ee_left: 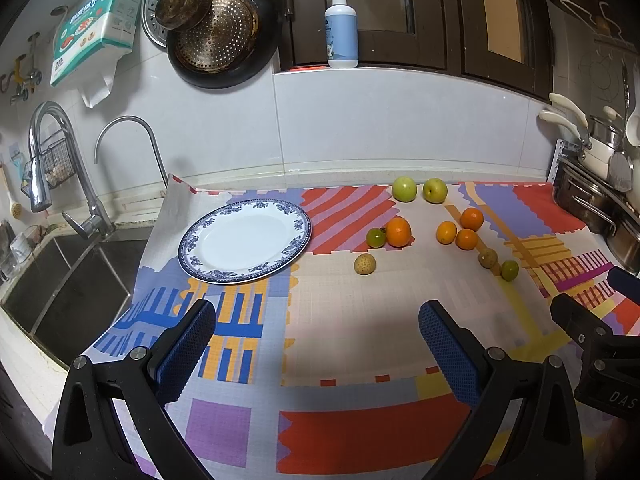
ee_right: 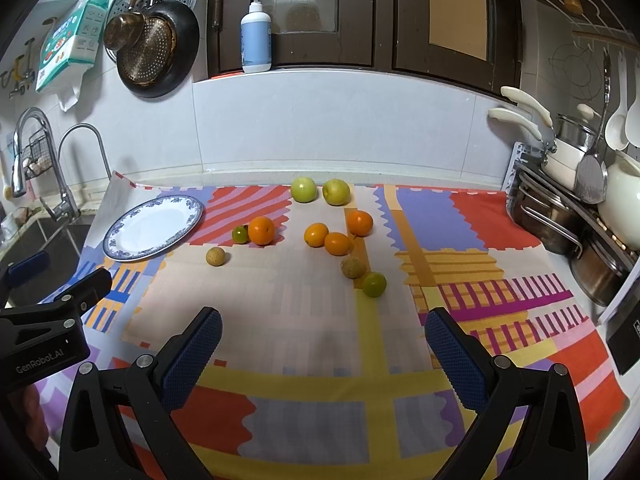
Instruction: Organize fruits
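A blue-rimmed white plate (ee_left: 245,240) (ee_right: 154,226) lies bare on the patterned cloth, left of the fruit. Two green apples (ee_left: 404,189) (ee_right: 303,189) sit at the back. Several oranges (ee_left: 398,232) (ee_right: 261,230) lie in the middle with small green citrus (ee_left: 376,237) (ee_right: 374,284) and two tan round fruits (ee_left: 364,264) (ee_right: 215,257). My left gripper (ee_left: 316,340) hovers open above the cloth's near part, nothing between its fingers. My right gripper (ee_right: 322,340) is open too, short of the fruit, holding nothing. Each gripper shows at the edge of the other's view.
A sink (ee_left: 68,276) with two taps (ee_left: 44,152) lies left of the cloth. Steel pots and pans (ee_right: 560,216) crowd the right edge of the counter. Pans hang on the tiled wall (ee_left: 220,32); a pump bottle (ee_left: 341,36) stands on the sill.
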A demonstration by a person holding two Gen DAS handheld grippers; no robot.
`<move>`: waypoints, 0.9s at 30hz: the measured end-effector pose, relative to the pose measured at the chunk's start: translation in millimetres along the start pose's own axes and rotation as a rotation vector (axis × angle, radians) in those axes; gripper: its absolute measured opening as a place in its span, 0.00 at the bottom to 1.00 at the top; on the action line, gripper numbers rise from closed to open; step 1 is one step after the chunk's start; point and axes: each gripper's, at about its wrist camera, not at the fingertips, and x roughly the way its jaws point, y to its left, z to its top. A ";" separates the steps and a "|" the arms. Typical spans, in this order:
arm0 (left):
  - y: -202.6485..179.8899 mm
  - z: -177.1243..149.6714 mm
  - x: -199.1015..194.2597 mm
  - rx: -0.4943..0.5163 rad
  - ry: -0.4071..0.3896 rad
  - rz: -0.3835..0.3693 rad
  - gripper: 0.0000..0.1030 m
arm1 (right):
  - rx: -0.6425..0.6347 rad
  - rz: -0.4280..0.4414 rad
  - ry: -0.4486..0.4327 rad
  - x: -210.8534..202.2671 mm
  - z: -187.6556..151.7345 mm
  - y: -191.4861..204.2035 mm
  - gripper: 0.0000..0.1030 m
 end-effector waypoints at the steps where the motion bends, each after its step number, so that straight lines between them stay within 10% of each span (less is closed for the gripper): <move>1: -0.1 -0.1 -0.1 0.000 -0.001 0.002 1.00 | -0.001 0.000 0.000 -0.1 0.3 -0.1 0.99; 27: -7.4 15.4 15.1 0.039 -0.083 -0.017 0.97 | 0.019 0.013 -0.014 25.9 20.0 -10.4 0.97</move>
